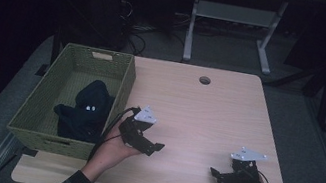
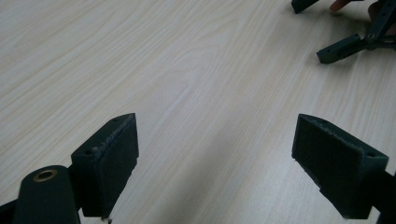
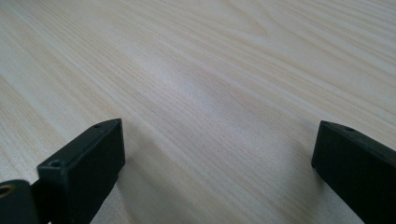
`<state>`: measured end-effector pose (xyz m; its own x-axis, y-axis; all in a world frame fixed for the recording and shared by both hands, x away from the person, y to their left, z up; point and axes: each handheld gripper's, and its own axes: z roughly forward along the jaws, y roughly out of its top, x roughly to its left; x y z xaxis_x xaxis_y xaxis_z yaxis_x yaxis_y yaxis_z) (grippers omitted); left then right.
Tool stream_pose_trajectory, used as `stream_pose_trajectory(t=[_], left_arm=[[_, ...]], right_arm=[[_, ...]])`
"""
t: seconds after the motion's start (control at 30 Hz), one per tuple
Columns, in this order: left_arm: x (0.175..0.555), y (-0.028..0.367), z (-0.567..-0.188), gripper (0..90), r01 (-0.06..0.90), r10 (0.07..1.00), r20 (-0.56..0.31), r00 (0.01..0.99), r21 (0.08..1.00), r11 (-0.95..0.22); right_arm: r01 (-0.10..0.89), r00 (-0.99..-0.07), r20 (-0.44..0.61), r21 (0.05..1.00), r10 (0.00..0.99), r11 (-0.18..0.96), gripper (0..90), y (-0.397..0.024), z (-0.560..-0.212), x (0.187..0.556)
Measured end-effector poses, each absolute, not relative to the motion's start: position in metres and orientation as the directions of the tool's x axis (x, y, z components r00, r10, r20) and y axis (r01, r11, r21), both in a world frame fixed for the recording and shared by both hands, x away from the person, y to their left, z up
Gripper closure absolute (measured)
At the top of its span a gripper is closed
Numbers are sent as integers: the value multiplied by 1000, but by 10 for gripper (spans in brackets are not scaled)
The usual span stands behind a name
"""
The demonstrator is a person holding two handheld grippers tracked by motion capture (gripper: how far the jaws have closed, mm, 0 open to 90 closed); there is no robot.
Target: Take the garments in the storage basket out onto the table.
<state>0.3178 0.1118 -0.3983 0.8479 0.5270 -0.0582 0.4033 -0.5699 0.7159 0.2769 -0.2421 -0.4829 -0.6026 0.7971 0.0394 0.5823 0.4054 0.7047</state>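
A green woven basket stands on the left part of the light wood table. In it lies a dark bundle of cloth with two small white marks. Just right of the basket a hand holds my left gripper low over the table, jaws pointing right. In the left gripper view its jaws stand wide apart over bare wood. My right gripper rests near the front right corner, pointing left, and it also appears far off as the right gripper. The right gripper is open and holds nothing.
A round cable hole sits near the table's far edge. Behind the table stand a white desk frame and cables on the dark floor. Bare wood lies between the two grippers.
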Motion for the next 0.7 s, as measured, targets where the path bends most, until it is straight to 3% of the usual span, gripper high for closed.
stream_pose_trajectory(t=[0.7], left_arm=[[324, 117, -378, 145, 406, 525, -67, 849, 718, -565]], right_arm=[[582, -603, 39, 705, 797, 405, 22, -242, -483, 277]])
